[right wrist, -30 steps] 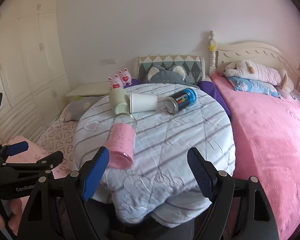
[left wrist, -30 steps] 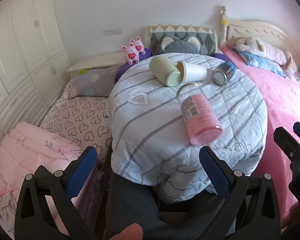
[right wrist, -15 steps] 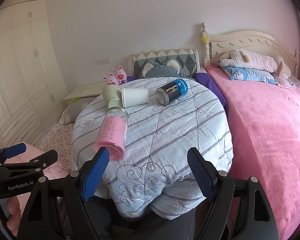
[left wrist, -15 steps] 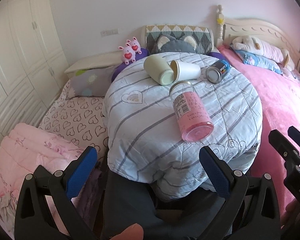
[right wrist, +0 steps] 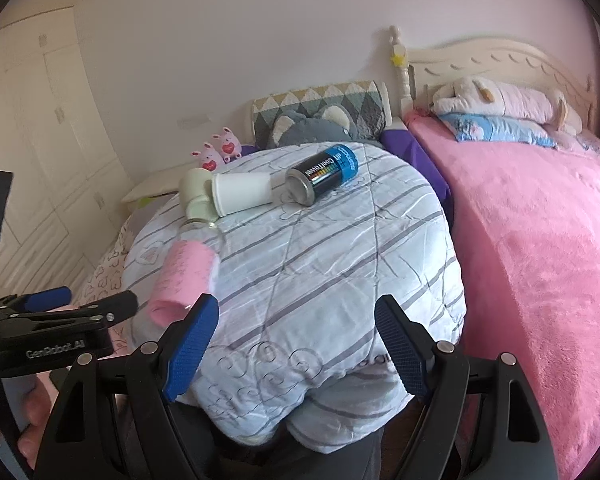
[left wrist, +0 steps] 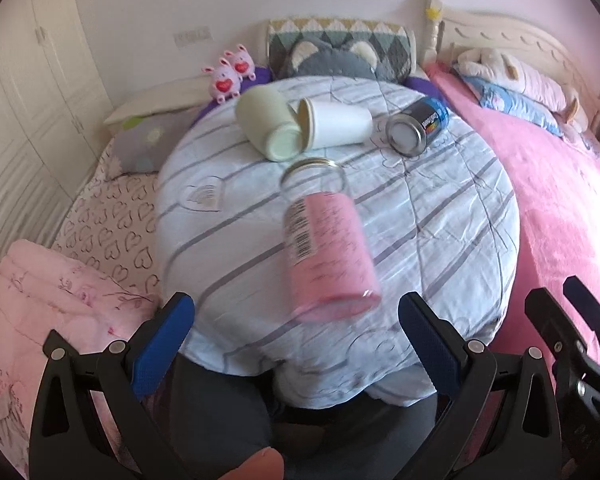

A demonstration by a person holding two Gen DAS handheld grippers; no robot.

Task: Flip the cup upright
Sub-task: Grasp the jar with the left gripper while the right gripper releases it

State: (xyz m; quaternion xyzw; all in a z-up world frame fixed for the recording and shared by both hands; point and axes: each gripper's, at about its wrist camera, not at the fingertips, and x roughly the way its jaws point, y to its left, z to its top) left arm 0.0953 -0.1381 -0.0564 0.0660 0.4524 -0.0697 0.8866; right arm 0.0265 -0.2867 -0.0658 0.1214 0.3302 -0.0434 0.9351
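Observation:
A pink-sleeved glass cup (left wrist: 327, 244) lies on its side on the round table covered with a striped blue quilt (left wrist: 440, 220), mouth pointing away. It also shows in the right wrist view (right wrist: 184, 276). My left gripper (left wrist: 296, 328) is open, just short of the cup's base, its fingers either side of it. My right gripper (right wrist: 296, 344) is open and empty at the table's near edge, to the right of the cup. Farther back lie a pale green mug (left wrist: 266, 126), a white paper cup (left wrist: 336, 124) and a blue can (left wrist: 418, 126), all on their sides.
A pink bed (right wrist: 540, 260) with plush toys runs along the right. A bedding pile with heart prints (left wrist: 100, 224) lies to the left of the table. White wardrobes (left wrist: 24, 92) stand at far left. Pillows (left wrist: 340, 48) sit behind the table.
Both grippers have moved forward toward the table. The pink cup now sits closer, almost between my left gripper's fingers. Both stay open.

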